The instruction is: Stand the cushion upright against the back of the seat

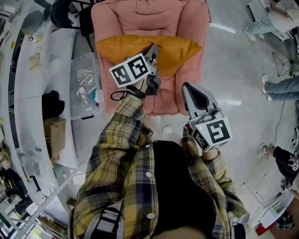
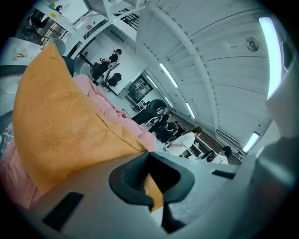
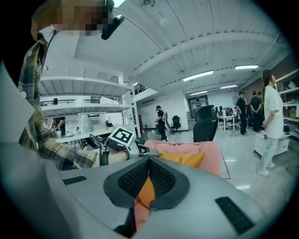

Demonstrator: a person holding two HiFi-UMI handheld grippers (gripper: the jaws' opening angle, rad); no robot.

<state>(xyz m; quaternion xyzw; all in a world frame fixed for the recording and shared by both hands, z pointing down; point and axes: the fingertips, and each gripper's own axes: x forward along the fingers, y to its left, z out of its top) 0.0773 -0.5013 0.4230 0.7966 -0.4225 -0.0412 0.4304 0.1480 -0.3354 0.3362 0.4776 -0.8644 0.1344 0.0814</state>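
An orange cushion (image 1: 180, 49) lies across the back of a pink padded seat (image 1: 140, 18). My left gripper (image 1: 153, 50) is shut on the cushion's front edge near its middle. In the left gripper view the cushion (image 2: 60, 126) fills the left side and runs into the closed jaws of the left gripper (image 2: 147, 156), with the pink seat (image 2: 117, 116) behind it. My right gripper (image 1: 188, 86) hangs shut over the seat's front right corner, apart from the cushion and holding nothing. The right gripper (image 3: 148, 161) looks toward the cushion (image 3: 184, 158) and the seat (image 3: 212, 156).
A clear plastic box of small parts (image 1: 85, 86) sits on the floor left of the seat, by a white bench (image 1: 28, 84) and a cardboard box (image 1: 55, 133). A black chair (image 1: 70, 14) stands behind. People stand at the right (image 1: 280, 88), (image 3: 271, 116).
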